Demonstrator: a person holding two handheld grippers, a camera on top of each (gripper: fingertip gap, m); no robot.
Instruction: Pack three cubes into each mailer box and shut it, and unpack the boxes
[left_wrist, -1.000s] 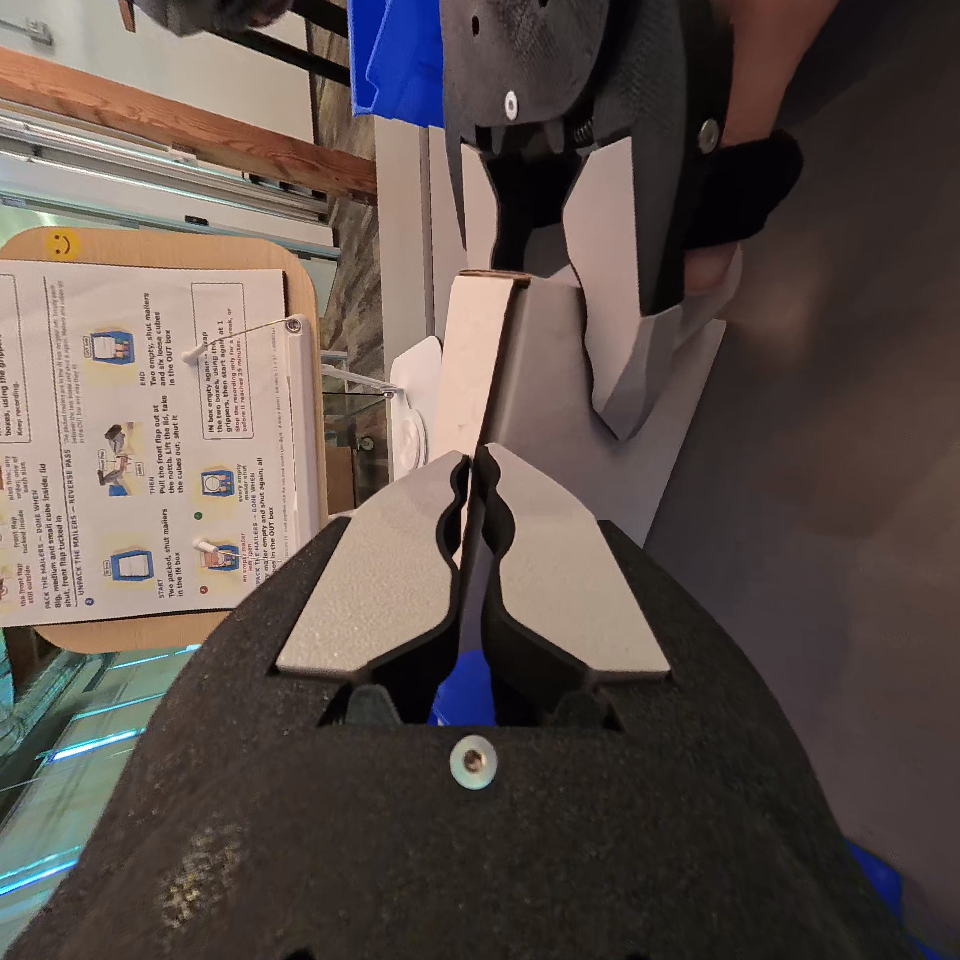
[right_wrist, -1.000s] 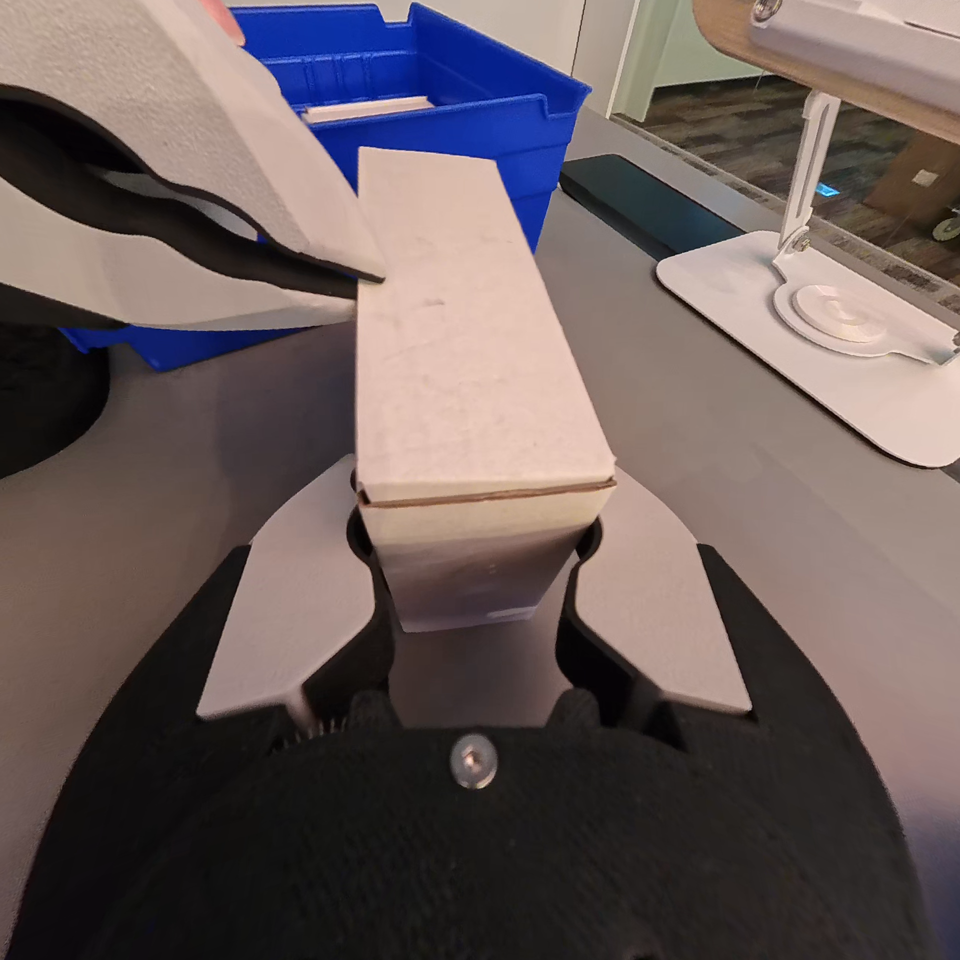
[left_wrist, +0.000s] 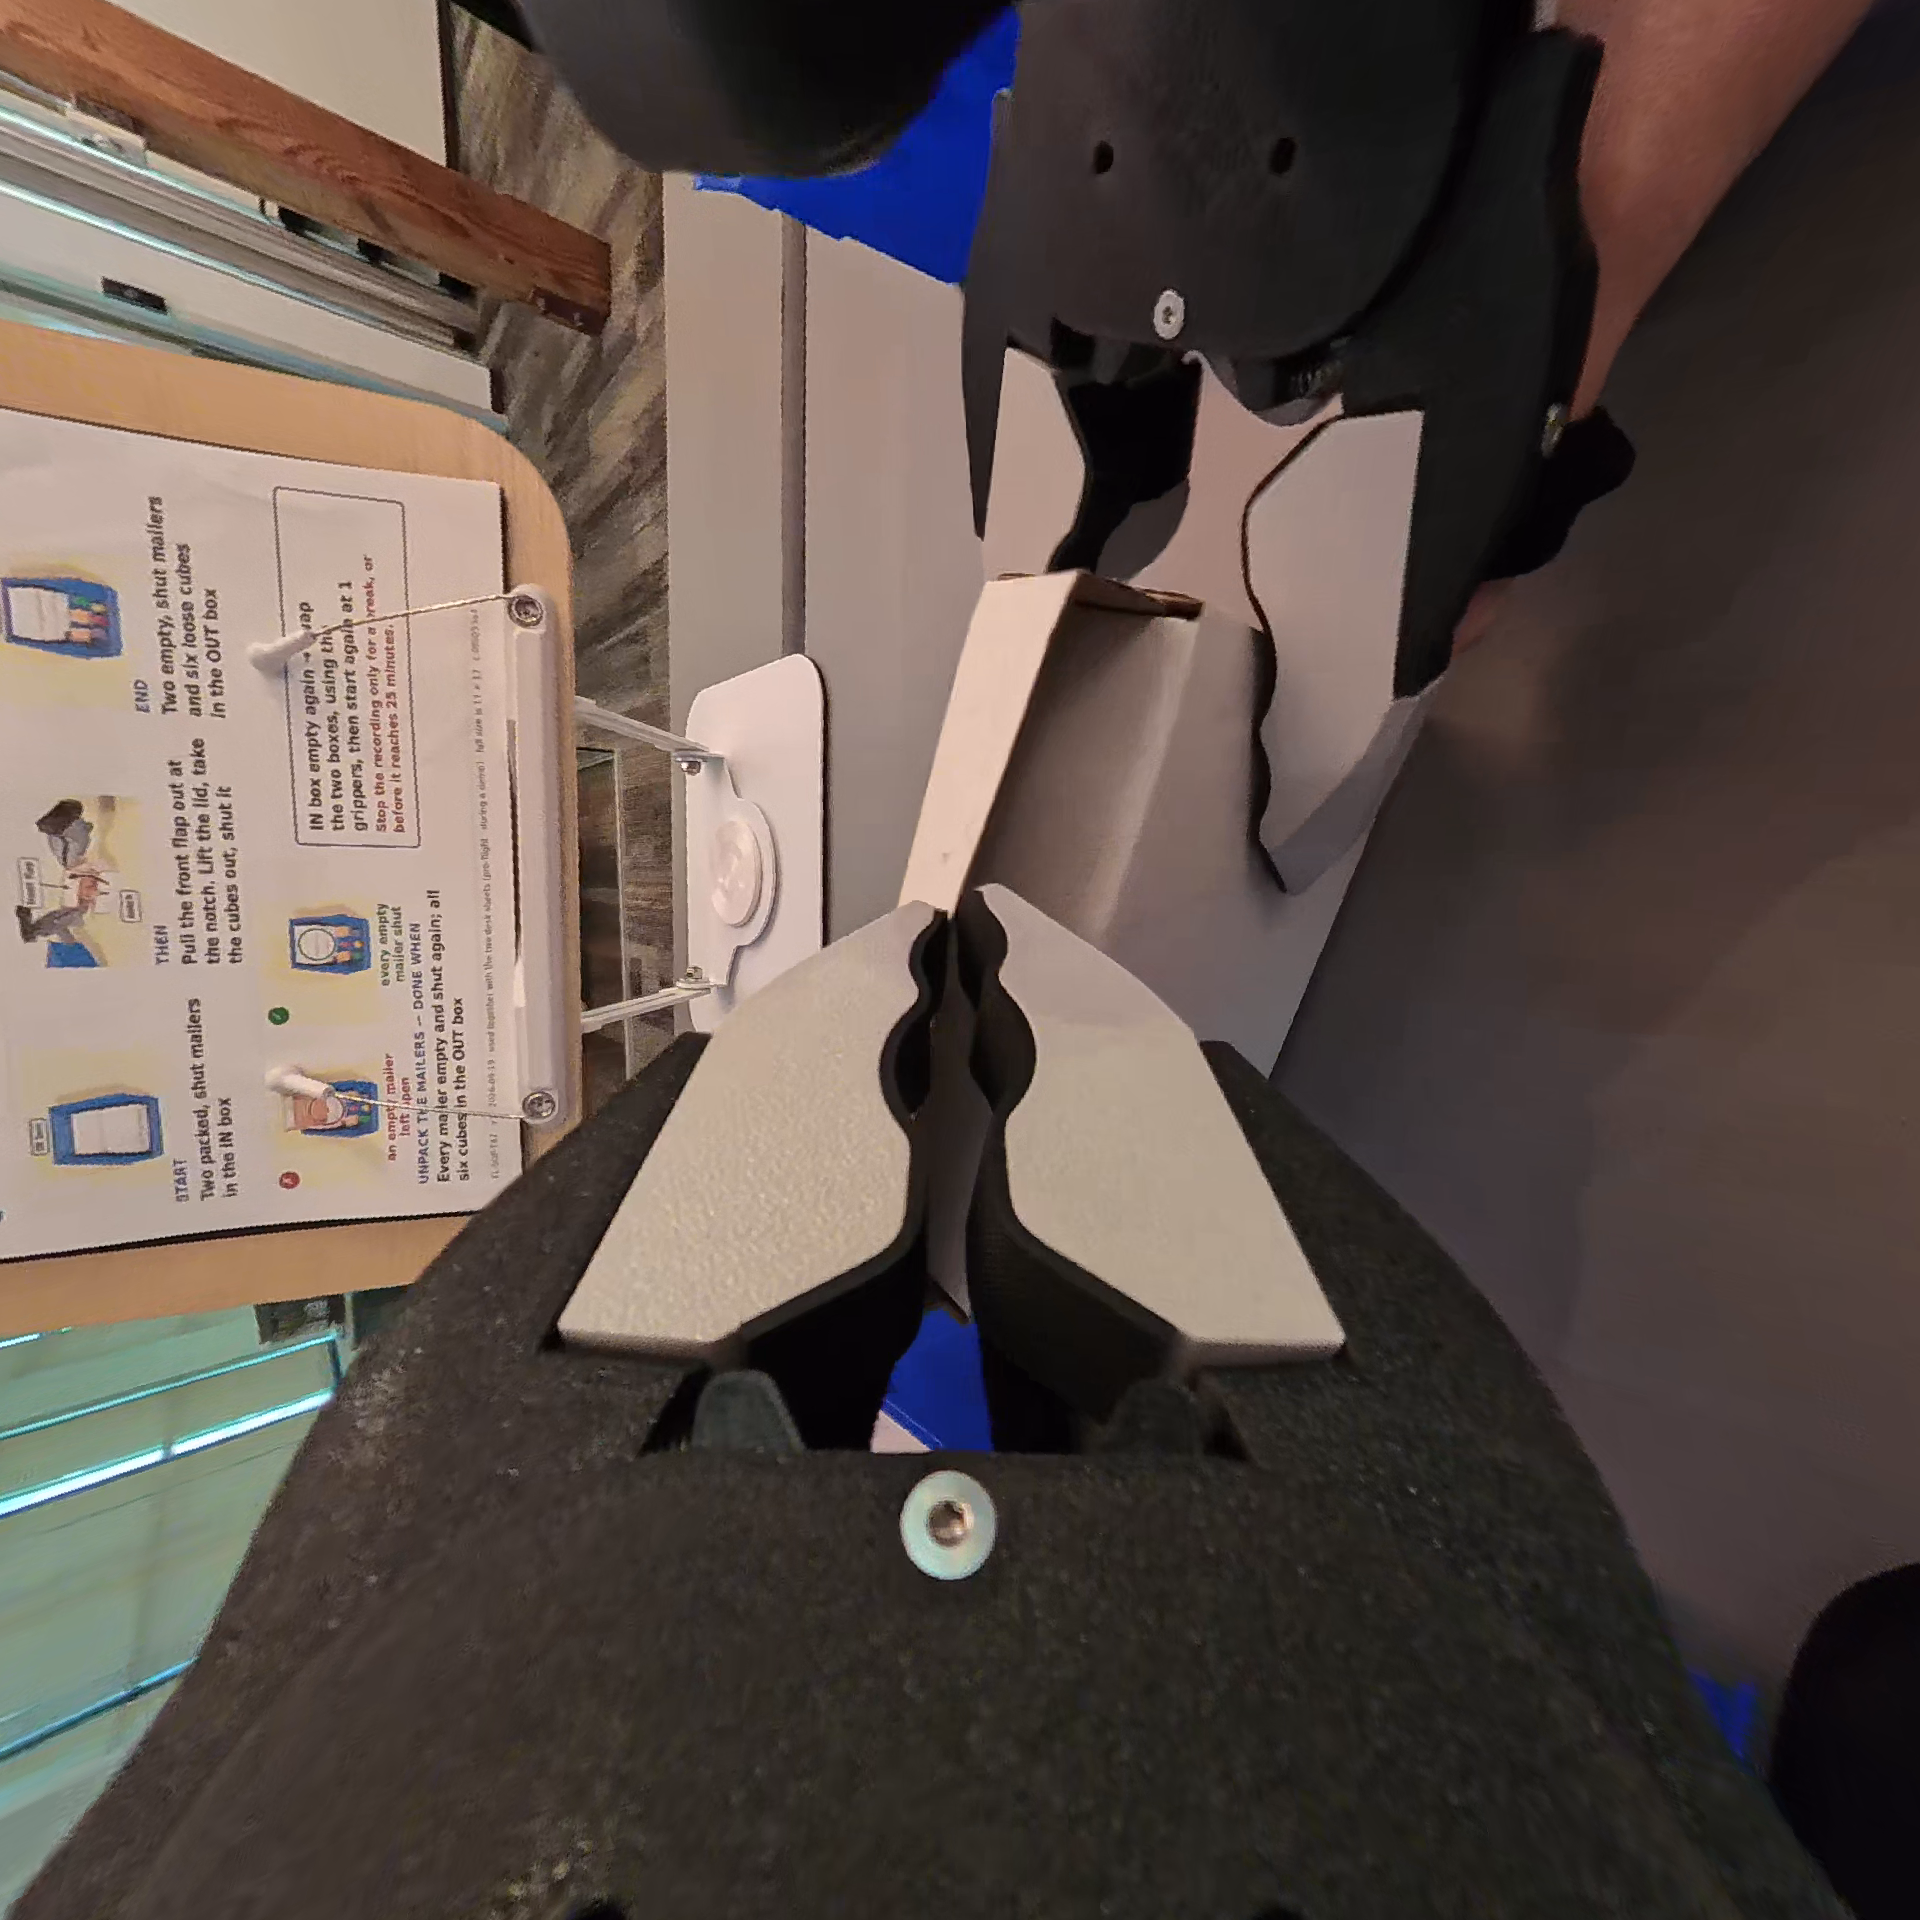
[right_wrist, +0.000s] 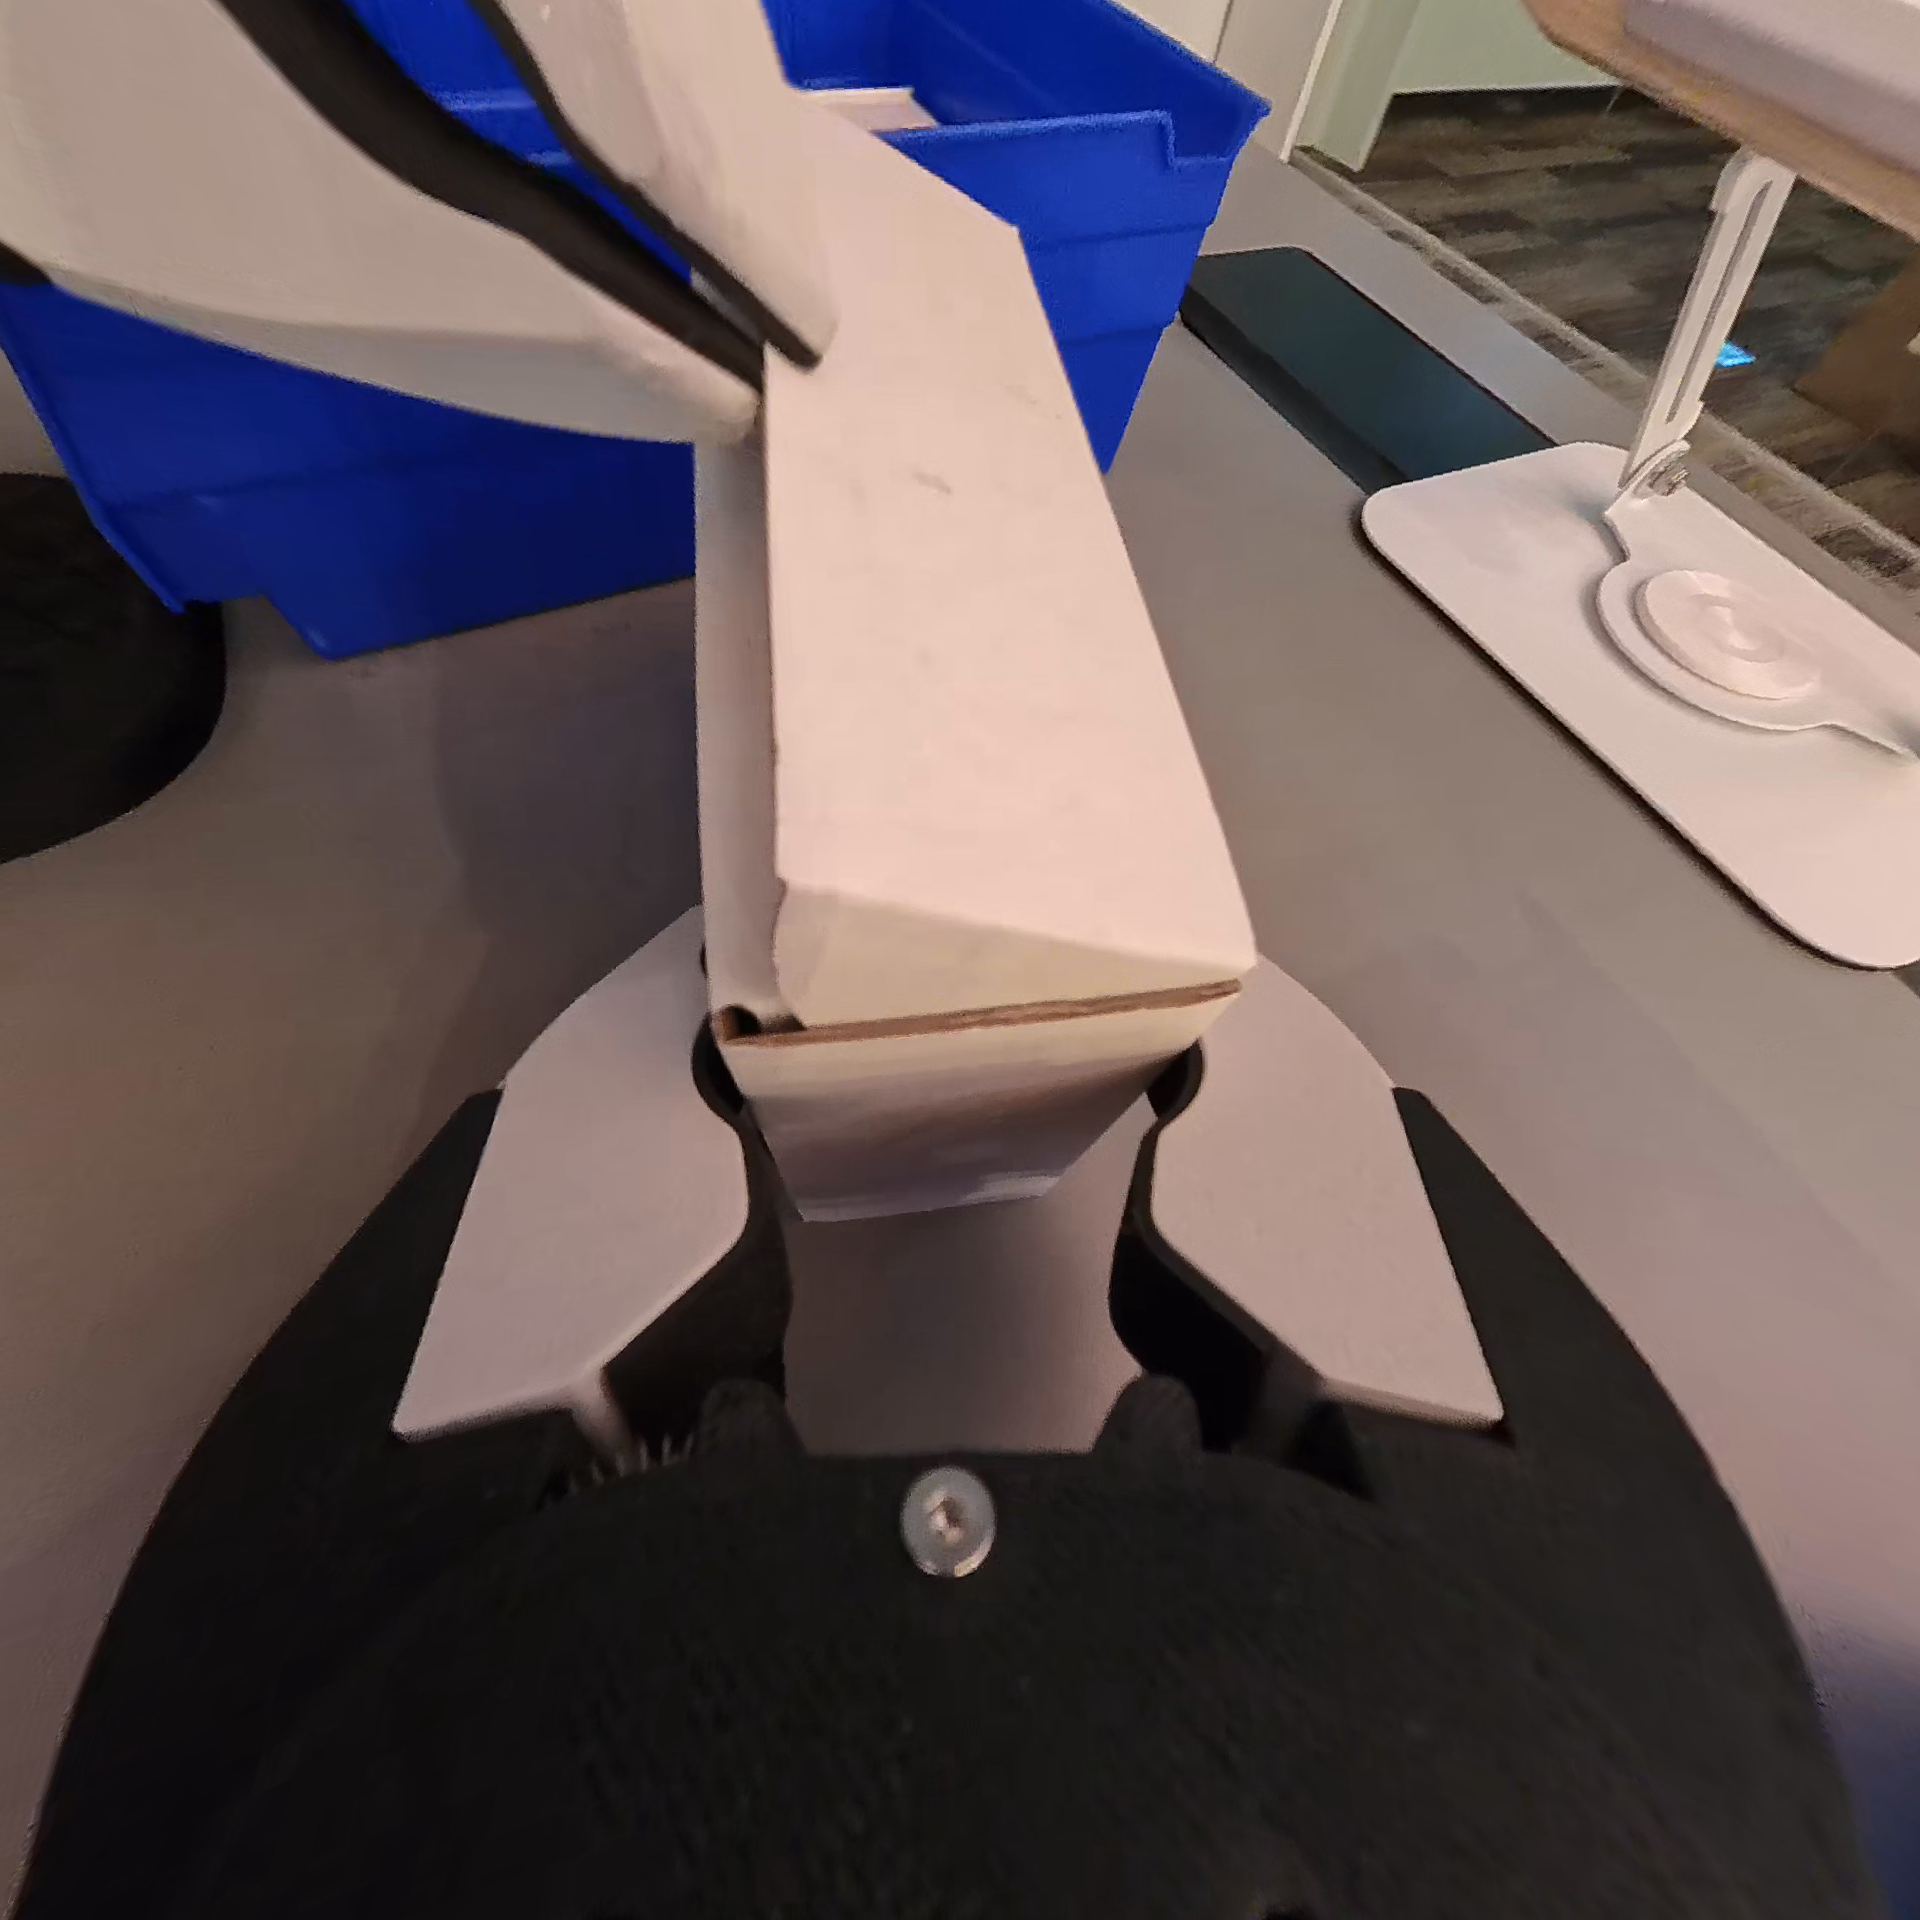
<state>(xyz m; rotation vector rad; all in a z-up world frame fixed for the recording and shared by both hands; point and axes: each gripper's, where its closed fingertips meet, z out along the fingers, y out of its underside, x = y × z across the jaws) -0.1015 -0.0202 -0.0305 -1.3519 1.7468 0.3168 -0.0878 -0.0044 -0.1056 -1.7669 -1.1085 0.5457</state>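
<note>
The right claw (right_wrist: 961, 1081) is gripping the white mailer box (right_wrist: 966, 665) across its end; the left claw (left_wrist: 961, 935) is pinching its flap (right_wrist: 727, 644), almost fully closed.

The mailer box (right_wrist: 966, 665) lid has begun to open: in the right wrist view its near left corner now stands proud of the box wall, a dark gap showing at about 7 o'clock of the lid, where a second ago lid and wall sat flush. The left gripper (right_wrist: 769, 353), coming in from 10 o'clock, has moved farther along the lid's left edge and higher, its fingertips pinched on what seems to be the lid's side flap, though blur hides the contact. In the left wrist view the right gripper (left_wrist: 1226, 644) has shifted toward 1 o'clock and looms larger.
</note>
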